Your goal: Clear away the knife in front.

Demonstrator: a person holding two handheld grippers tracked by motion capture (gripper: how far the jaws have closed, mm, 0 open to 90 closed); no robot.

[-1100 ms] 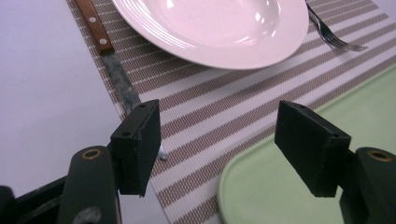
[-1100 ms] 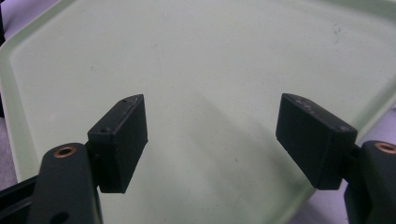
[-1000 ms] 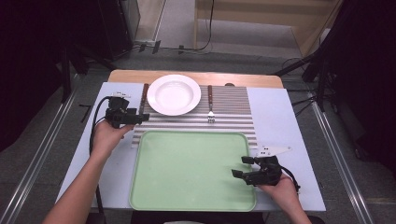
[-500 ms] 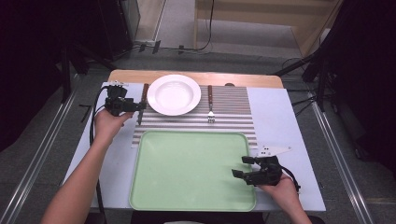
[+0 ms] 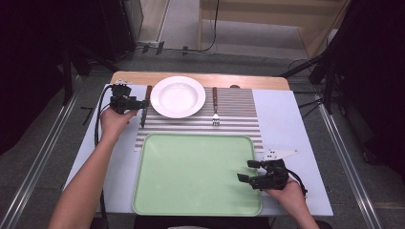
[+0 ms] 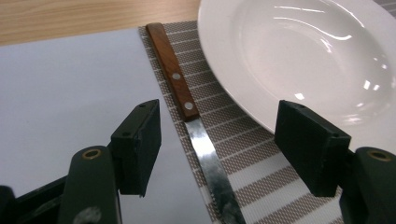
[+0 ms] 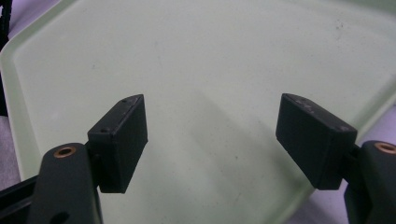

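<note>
A knife with a wooden handle (image 6: pixel 172 70) and a steel blade lies on the left edge of the striped placemat (image 5: pixel 239 112). It sits just left of the white plate (image 5: pixel 177 97). My left gripper (image 5: pixel 142 104) is open and low over the knife (image 5: pixel 144 109). In the left gripper view the blade runs between the two jaws of the left gripper (image 6: pixel 222 140), and neither pad touches it. A fork (image 5: pixel 215 106) lies to the right of the plate. My right gripper (image 5: pixel 247 171) hovers open over the near right corner of the green tray (image 5: pixel 191 191), with nothing between its jaws.
The plate (image 6: pixel 303 51) lies close beside the right jaw of the left gripper. The tray (image 7: pixel 210 60) holds nothing and takes up the near half of the table. A wooden strip (image 5: pixel 200 78) borders the far edge. Dark equipment stands beyond the table.
My left hand has moved away from the person toward the far left of the placemat, bringing the open gripper down beside the knife. The right hand has stayed put.
</note>
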